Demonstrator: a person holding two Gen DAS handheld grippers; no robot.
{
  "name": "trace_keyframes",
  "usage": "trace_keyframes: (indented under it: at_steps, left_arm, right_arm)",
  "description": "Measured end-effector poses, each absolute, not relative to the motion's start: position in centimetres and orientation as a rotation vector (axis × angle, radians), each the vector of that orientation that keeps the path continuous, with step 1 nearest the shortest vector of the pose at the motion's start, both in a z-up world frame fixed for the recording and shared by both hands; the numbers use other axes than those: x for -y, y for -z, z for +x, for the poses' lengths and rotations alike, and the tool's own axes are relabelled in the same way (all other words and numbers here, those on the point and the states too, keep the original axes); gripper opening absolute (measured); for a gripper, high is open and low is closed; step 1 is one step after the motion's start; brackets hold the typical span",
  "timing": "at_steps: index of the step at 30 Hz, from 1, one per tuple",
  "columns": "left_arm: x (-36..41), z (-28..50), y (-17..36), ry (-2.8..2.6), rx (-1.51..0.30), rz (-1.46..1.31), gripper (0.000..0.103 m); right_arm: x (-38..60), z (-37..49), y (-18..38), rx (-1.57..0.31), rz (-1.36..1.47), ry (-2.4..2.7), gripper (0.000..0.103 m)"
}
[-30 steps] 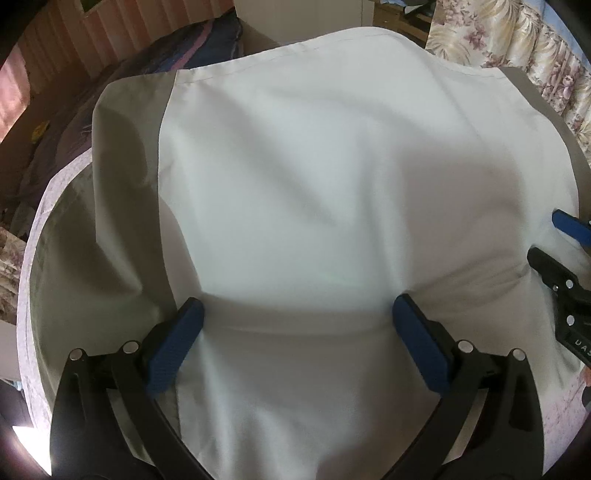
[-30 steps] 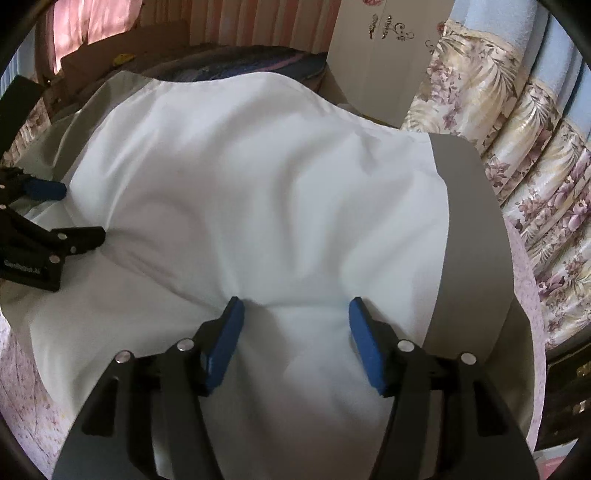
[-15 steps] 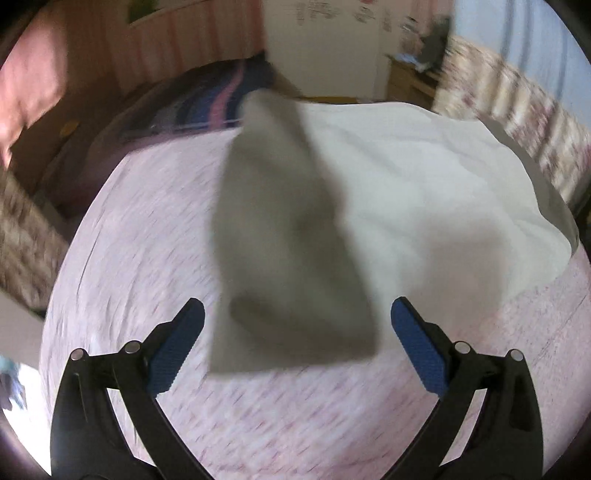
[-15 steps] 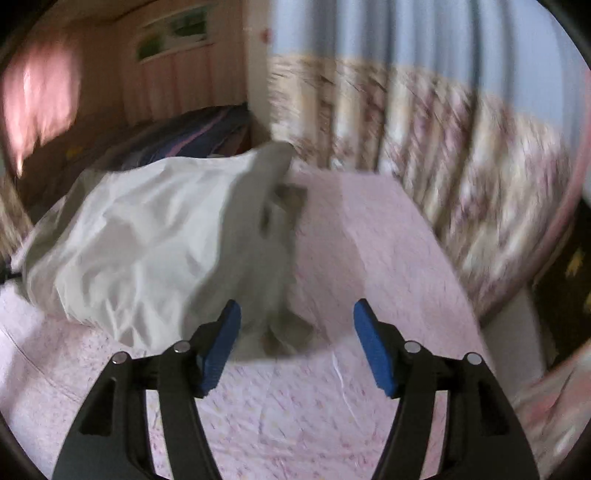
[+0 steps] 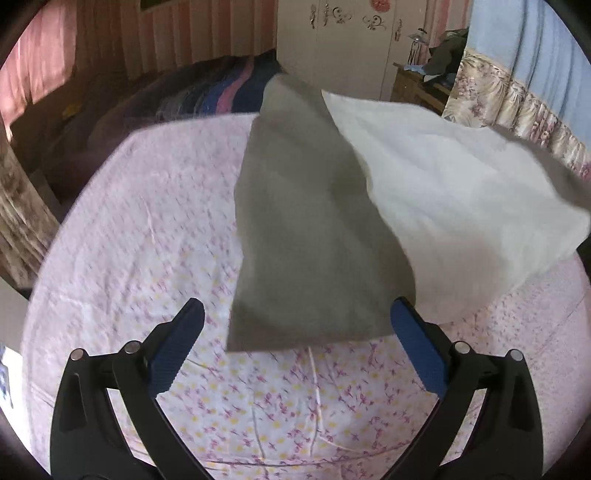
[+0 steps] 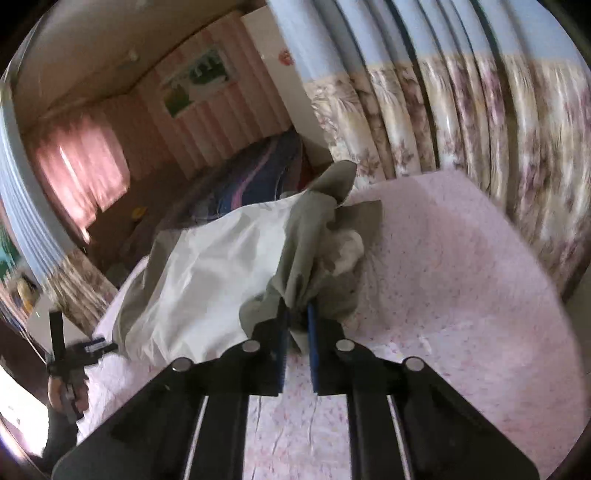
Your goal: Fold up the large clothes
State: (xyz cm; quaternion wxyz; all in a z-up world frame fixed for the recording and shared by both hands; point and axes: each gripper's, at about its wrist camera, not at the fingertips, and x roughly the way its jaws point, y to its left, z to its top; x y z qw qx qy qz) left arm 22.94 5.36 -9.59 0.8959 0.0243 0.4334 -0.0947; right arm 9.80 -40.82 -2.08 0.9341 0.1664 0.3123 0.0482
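Currently the garment (image 5: 424,206) is spread on the bedsheet (image 5: 140,236); its grey sleeve (image 6: 314,266) is pinched by the closed right gripper (image 6: 295,328). Nearby, the left gripper (image 5: 295,347) is held wide apart, empty.

You can read no text, label, brand or number here; the decals on the wardrobe (image 5: 347,22) are ornaments only.

L gripper (image 5: 295,334): jaws wide apart, holding nothing, hovering low over bed.
R gripper (image 6: 295,326): jaws pinched tight on bunched grey cloth, tilted up.
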Motion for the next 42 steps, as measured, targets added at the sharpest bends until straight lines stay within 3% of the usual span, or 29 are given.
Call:
trace_keyframes:
  at_steps: [2, 4, 6, 10, 12, 13, 14, 17, 18, 19, 20, 21, 23, 26, 31, 33, 36, 38, 40, 42]
  left_arm:
    - [-5.5, 22.8, 9.5, 0.195, -0.888, 0.064, 0.1]
    - [-6.2, 22.8, 9.8, 0.186, -0.902, 0.062, 0.1]
    - [-7.0, 22.9, 10.5, 0.179, -0.931, 0.048, 0.1]
    - [-8.4, 22.7, 11.2, 0.192, -0.95, 0.026, 0.1]
    - [-8.8, 22.8, 11.1, 0.206, -0.941, 0.015, 0.1]
    - [-9.0, 22.9, 11.1, 0.218, -0.939, -0.001, 0.1]
    - [-9.0, 23.2, 11.1, 0.231, -0.942, -0.017, 0.1]
    - [-8.0, 24.4, 11.8, 0.309, -0.958, -0.098, 0.099]
    - [-8.0, 24.7, 12.2, 0.317, -0.974, -0.117, 0.094]
    - [-7.8, 25.0, 12.4, 0.344, -0.991, -0.14, 0.078]
    - [-7.8, 25.3, 12.6, 0.348, -1.008, -0.154, 0.073]
    - [-7.8, 25.4, 12.5, 0.33, -1.017, -0.152, 0.067]
    - [-8.6, 25.3, 11.8, 0.29, -1.029, -0.164, 0.028]
    - [-9.7, 25.1, 11.3, 0.304, -1.038, -0.183, 0.02]
    - [-10.8, 25.3, 13.4, 0.319, -1.069, -0.261, 0.021]
    - [-11.2, 25.0, 13.2, 0.295, -1.069, -0.259, 0.027]
    - [-9.6, 24.5, 10.1, 0.152, -1.003, -0.025, 0.049]
    - [-8.2, 24.8, 7.3, 0.123, -0.93, 0.065, 0.079]
    - [-6.2, 26.0, 5.0, 0.182, -0.904, 0.093, 0.084]
    - [-3.4, 28.4, 4.1, 0.259, -0.942, 0.118, 0.081]
  right_arm:
    - [41.7, 10.0, 3.6, -0.742, 0.305, -0.023, 0.009]
    - [42.3, 10.5, 6.8, -0.89, 0.145, 0.151, 0.0]
    - [44.0, 10.1, 9.2, -0.986, 0.067, 0.261, 0.001]
    - [45.8, 6.7, 5.1, -0.779, 0.22, 0.161, 0.005]
    - [45.3, 6.9, 3.9, -0.73, 0.232, 0.12, 0.022]
    - [45.0, 7.4, 3.7, -0.72, 0.249, 0.094, 0.042]
    - [44.7, 8.2, 3.9, -0.714, 0.272, 0.065, 0.05]
    - [43.5, 11.4, 5.7, -0.762, 0.273, 0.015, 0.05]
    - [43.4, 12.4, 6.6, -0.783, 0.284, 0.013, 0.05]
    - [43.1, 13.3, 7.7, -0.807, 0.304, 0.023, 0.041]
    - [43.0, 14.0, 8.3, -0.816, 0.311, 0.035, 0.012]
    - [42.5, 14.4, 8.4, -0.81, 0.292, 0.034, 0.009]
    - [40.7, 13.7, 7.4, -0.764, 0.191, 0.064, 0.004]
    - [39.3, 12.2, 5.4, -0.675, 0.067, 0.121, 0.003]
    - [39.8, 13.6, 9.7, -0.811, 0.002, 0.182, 0.006]
    - [39.7, 13.6, 9.8, -0.813, -0.006, 0.18, 0.008]
    - [40.3, 13.2, 6.7, -0.764, 0.04, 0.143, 0.013]
    - [40.2, 14.1, 4.2, -0.719, 0.058, 0.103, 0.022]
    - [39.4, 15.8, 2.4, -0.687, 0.039, 0.073, 0.027]
    - [37.7, 18.5, 1.3, -0.69, -0.001, 0.014, 0.027]
